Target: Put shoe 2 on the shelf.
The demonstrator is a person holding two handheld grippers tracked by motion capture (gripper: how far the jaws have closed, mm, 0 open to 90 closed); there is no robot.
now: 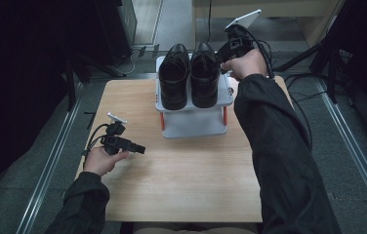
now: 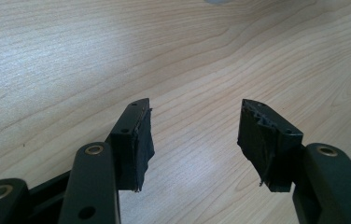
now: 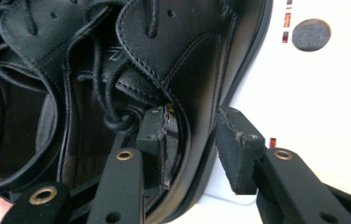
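Observation:
Two black leather lace-up shoes stand side by side on a white two-level rack (image 1: 194, 125), the left shoe (image 1: 173, 77) next to the right shoe (image 1: 204, 74). My right gripper (image 1: 219, 56) is at the far right side of the right shoe. In the right gripper view it (image 3: 192, 119) is open and straddles that shoe's side wall (image 3: 187, 60). One jaw is inside the opening against the lining. The other stands outside, a little apart from the leather. My left gripper (image 1: 141, 148) hovers open and empty (image 2: 194, 107) over the wooden table (image 1: 181, 185).
The rack sits at the table's far middle, its white top (image 3: 323, 93) bearing a dark round pad (image 3: 311, 34). The other shoe (image 3: 24, 93) lies close beside the held-around one. Cables (image 1: 294, 78) trail off the far right edge. Metal floor rails (image 1: 50, 161) flank the table.

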